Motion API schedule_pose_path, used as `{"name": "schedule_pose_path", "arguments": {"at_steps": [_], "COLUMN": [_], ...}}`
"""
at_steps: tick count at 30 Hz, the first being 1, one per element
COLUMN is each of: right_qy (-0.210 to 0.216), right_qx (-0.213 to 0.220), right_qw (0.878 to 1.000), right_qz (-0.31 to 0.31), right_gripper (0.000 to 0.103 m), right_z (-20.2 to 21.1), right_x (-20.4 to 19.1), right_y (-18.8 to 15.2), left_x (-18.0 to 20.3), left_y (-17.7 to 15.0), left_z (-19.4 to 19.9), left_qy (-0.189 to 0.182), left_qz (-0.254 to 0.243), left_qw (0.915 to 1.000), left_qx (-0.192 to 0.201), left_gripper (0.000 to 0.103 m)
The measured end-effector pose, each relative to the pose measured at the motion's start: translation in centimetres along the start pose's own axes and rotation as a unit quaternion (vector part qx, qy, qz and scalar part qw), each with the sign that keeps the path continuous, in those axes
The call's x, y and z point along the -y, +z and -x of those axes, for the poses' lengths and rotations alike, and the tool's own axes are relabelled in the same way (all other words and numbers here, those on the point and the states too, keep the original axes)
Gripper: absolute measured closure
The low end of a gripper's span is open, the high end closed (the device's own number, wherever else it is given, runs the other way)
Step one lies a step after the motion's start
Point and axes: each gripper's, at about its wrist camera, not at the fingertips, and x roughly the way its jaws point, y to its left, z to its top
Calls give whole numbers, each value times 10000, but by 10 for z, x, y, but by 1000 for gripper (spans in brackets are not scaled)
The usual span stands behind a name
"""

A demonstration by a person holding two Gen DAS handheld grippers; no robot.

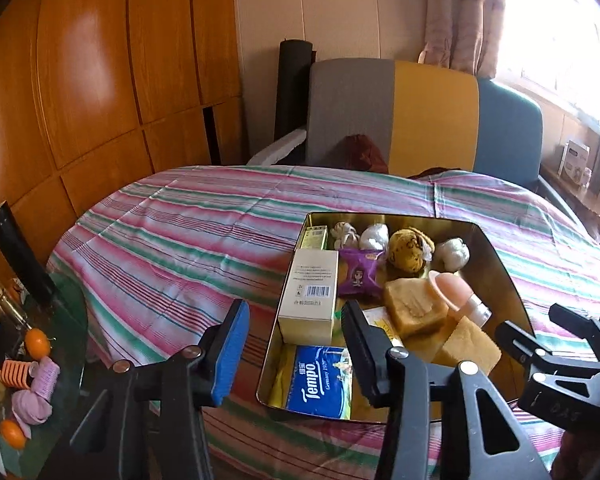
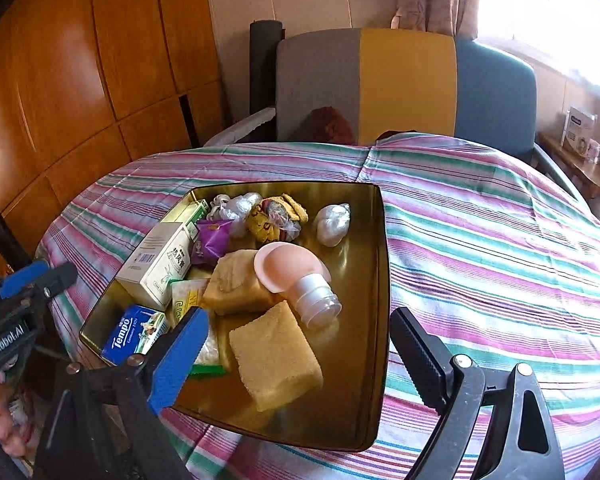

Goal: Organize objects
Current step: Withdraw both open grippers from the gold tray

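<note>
A gold metal tray (image 1: pixel 496 252) (image 2: pixel 364 320) sits on the striped cloth. It holds a cream box (image 1: pixel 310 294) (image 2: pixel 160 264), a blue Tempo tissue pack (image 1: pixel 320 380) (image 2: pixel 134 334), a purple snack packet (image 1: pixel 360 272) (image 2: pixel 212 240), two tan sponges (image 1: pixel 414 306) (image 2: pixel 276 354), a pink-capped bottle (image 1: pixel 456 292) (image 2: pixel 300 276), white wrapped balls and a yellow item. My left gripper (image 1: pixel 296 344) is open and empty above the tray's near left edge. My right gripper (image 2: pixel 300 340) is open and empty above the tray's near side; it also shows in the left wrist view (image 1: pixel 540 332).
A striped cloth (image 1: pixel 180 232) (image 2: pixel 500 240) covers the table. A grey, yellow and blue chair (image 1: pixel 420 116) (image 2: pixel 404 84) stands behind it. A glass side table (image 1: pixel 60 320) at the left holds oranges, hair rollers and clutter. Wooden cabinets line the left wall.
</note>
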Motion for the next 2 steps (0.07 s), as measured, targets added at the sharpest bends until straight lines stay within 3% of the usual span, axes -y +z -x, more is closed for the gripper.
{"name": "schedule_pose_path", "arguments": {"at_steps": [2], "right_qy": [-4], "right_qx": [19], "right_qw": [10000], "right_qz": [-10], "right_gripper": [11], "right_z": [0], "right_x": [0], "right_y": [0], "left_x": [1], "left_y": [2], "left_z": [1], "left_qy": [-17], "left_qz": [-40], "left_qw": [10000], "left_qx": [2], "left_gripper": [55]}}
